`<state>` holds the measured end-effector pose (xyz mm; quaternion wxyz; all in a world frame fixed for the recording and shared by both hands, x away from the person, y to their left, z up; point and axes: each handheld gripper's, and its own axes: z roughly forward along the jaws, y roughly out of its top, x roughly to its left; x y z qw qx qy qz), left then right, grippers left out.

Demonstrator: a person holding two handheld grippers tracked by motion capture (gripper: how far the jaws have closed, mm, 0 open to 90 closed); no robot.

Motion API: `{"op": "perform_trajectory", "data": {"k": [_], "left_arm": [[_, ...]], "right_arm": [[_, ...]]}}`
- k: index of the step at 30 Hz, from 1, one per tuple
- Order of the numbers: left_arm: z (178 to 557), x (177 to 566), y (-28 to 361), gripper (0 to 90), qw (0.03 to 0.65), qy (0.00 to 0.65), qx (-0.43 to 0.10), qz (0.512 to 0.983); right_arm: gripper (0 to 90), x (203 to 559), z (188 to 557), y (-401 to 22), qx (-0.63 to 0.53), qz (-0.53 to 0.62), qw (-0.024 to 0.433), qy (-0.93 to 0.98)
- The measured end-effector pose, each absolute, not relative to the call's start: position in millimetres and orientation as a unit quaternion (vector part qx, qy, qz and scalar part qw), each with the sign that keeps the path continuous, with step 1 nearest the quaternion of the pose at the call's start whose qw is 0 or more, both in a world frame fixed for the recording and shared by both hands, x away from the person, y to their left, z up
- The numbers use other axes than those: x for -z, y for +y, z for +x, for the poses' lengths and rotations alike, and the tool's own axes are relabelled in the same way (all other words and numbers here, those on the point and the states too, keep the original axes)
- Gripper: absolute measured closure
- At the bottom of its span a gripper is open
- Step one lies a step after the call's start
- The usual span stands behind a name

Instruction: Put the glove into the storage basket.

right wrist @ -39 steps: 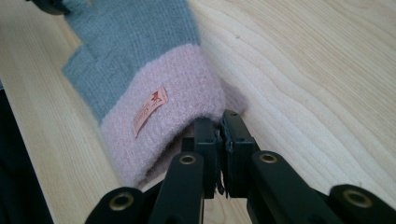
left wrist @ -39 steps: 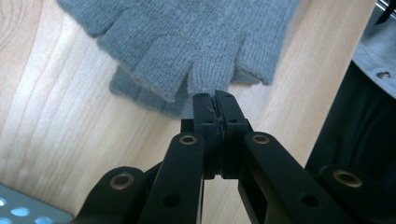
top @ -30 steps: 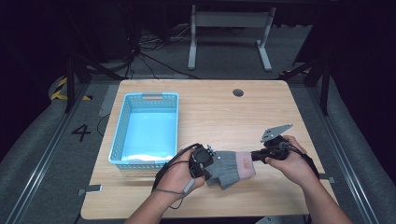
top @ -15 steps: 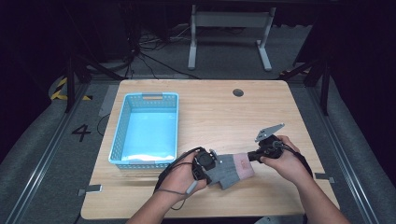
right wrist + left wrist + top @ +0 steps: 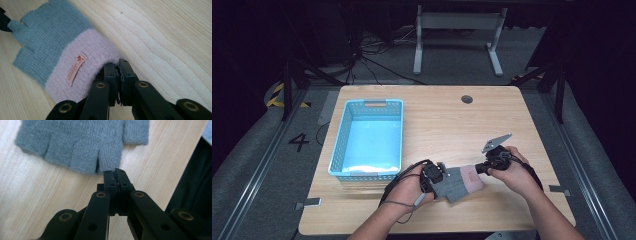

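A grey fingerless glove (image 5: 459,182) with a pink cuff is laid flat on the tabletop (image 5: 447,120) near its front edge, right of the blue basket (image 5: 368,140). The left hand-held gripper (image 5: 115,173) is clenched on a finger end of the glove — the right hand-held gripper (image 5: 117,67) is clenched on the cuff's edge.

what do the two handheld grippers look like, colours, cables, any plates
Both are black. The left gripper and right gripper each have two jaws on linked bars with brass-coloured pivot pins. A black cable loops from the left one. A grey three-cornered plate tops the right one.
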<state>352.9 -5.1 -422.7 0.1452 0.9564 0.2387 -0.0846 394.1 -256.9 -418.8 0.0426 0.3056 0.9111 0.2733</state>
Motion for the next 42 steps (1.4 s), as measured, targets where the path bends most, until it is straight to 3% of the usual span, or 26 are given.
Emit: {"op": "perform_trajectory", "data": {"k": [21,30,42], "left_arm": [[367,425,2,87.8,0.144,0.262,0.060,0.952],[365,407,6,63.6,0.151,0.264,0.058,0.951],[367,383,-3,48.9,0.220,0.265,0.022,0.938]], "right_arm": [[82.8,421,386,-260,-0.258,0.315,0.043,0.912],[73.5,409,379,-272,-0.263,0.319,0.062,0.908],[59.3,397,368,-300,-0.288,0.358,0.085,0.884]]}}
